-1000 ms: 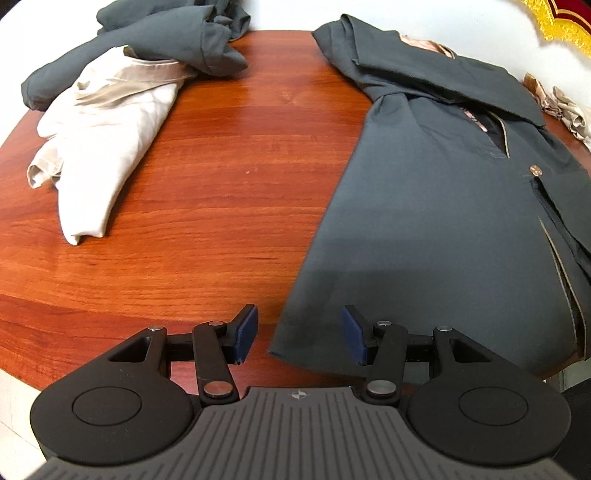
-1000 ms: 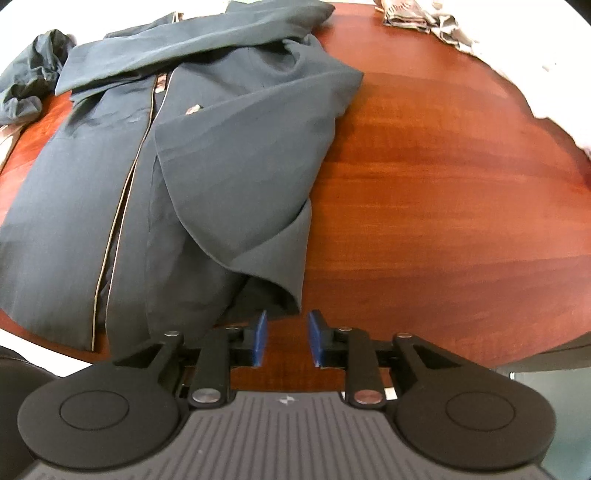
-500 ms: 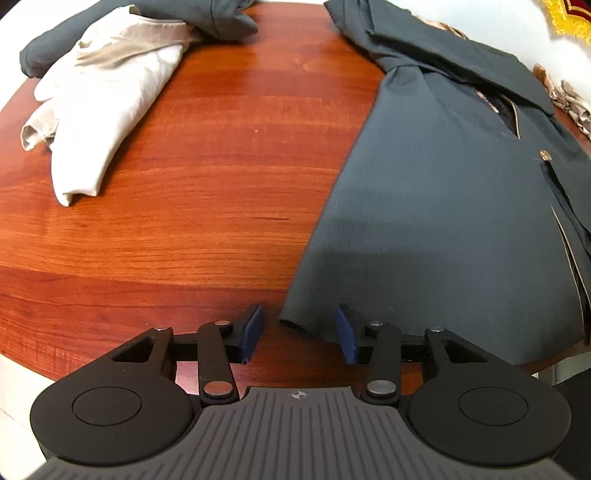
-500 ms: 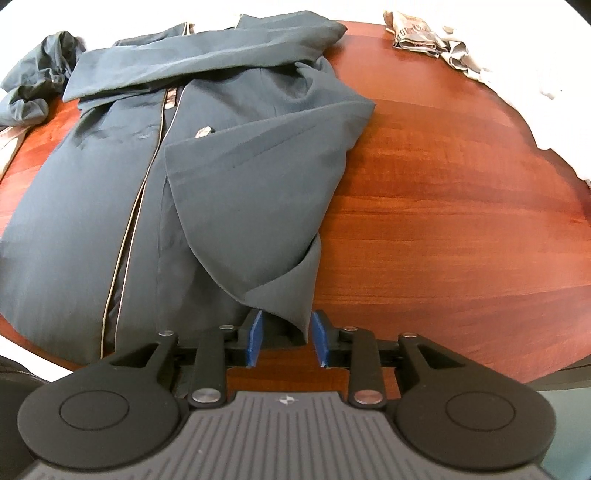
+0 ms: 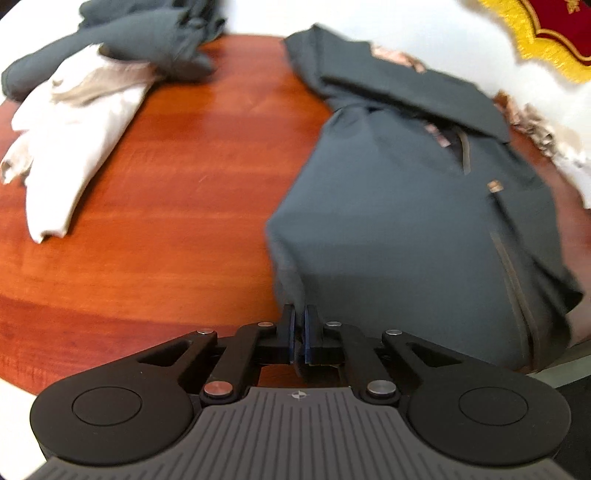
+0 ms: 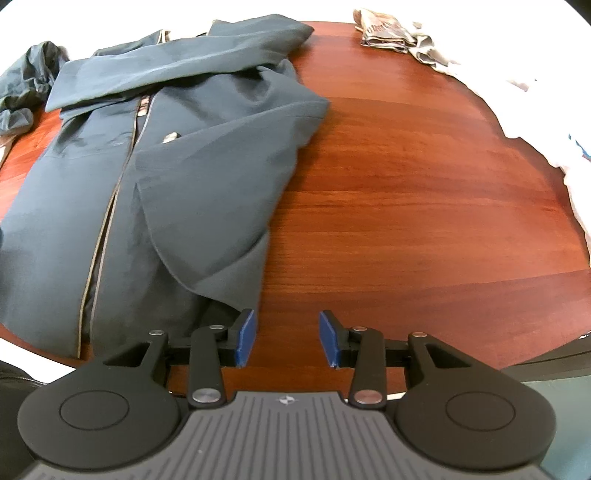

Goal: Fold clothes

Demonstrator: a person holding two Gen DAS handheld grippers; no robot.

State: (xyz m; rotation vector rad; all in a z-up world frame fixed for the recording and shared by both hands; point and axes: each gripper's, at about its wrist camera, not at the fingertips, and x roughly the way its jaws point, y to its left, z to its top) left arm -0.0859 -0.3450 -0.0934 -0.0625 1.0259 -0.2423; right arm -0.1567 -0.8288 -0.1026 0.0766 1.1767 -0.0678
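1. Dark grey-green button shirt with thin tan piping (image 6: pixel 122 192) lies spread out on the round red-brown wooden table (image 6: pixel 424 192). It fills the left half of the table in your right camera and the right half (image 5: pixel 406 221) in your left camera.
2. Your left gripper (image 5: pixel 299 332) is squeezed tight on the shirt's near bottom corner. The cloth there is pulled up off the wood.
3. Your right gripper (image 6: pixel 286 338) has its blue pads (image 6: pixel 244 336) wide apart and holds nothing. The left pad is just beside the shirt's other near corner, where a loose flap folds over.
4. The shirt's near hem sits close to the table's near edge.
5. To the right of the shirt, in your right camera, a wide stretch of wood is bare.
6. To the left of the shirt, in your left camera, bare wood (image 5: pixel 192 206) runs up to a cream folded cloth (image 5: pixel 70 147).
7. A crumpled dark grey-green cloth (image 5: pixel 147 40) lies on the far end of the cream one.
8. A small scrunched tan patterned cloth (image 6: pixel 391 31) sits at the far edge.
9. A white cloth (image 6: pixel 535 122) hangs over the table's right side.
10. A red and gold fringed cloth (image 5: pixel 546 33) shows past the table, top right in your left camera. That view is blurry.
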